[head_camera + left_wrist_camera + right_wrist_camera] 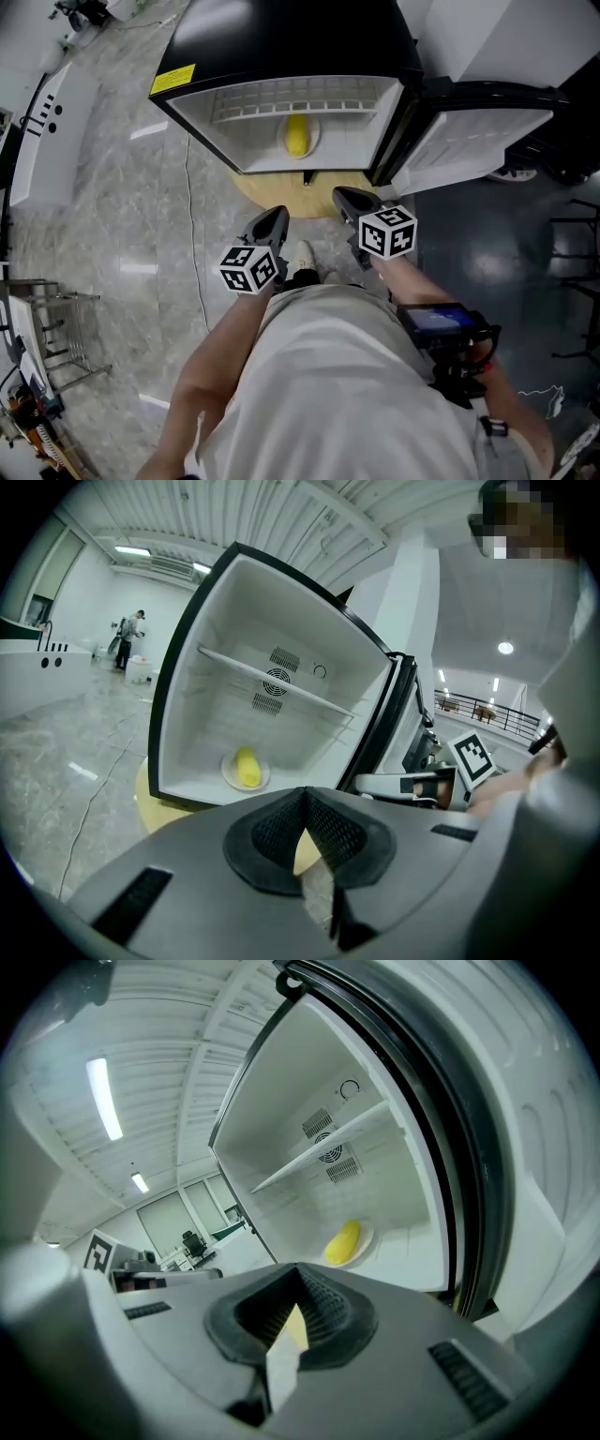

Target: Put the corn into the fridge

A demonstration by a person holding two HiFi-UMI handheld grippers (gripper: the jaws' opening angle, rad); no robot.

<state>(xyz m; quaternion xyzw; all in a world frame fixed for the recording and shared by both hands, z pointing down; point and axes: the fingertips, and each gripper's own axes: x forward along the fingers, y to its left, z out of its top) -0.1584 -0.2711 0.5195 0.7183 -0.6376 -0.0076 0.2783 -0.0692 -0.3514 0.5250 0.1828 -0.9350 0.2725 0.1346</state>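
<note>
Left gripper, right gripper side by side, fingers closed and empty, slightly downward toward fridge

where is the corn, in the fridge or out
In: the corn lies on a plate on the fridge floor, below the wire shelf.

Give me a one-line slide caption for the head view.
Corn lies on a plate inside the open fridge; left gripper and right gripper are shut and empty in front of it.

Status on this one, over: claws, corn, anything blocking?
Left claw shut, empty. Right claw shut, empty. Corn on plate inside fridge, door open. Nothing blocking the opening.
</note>
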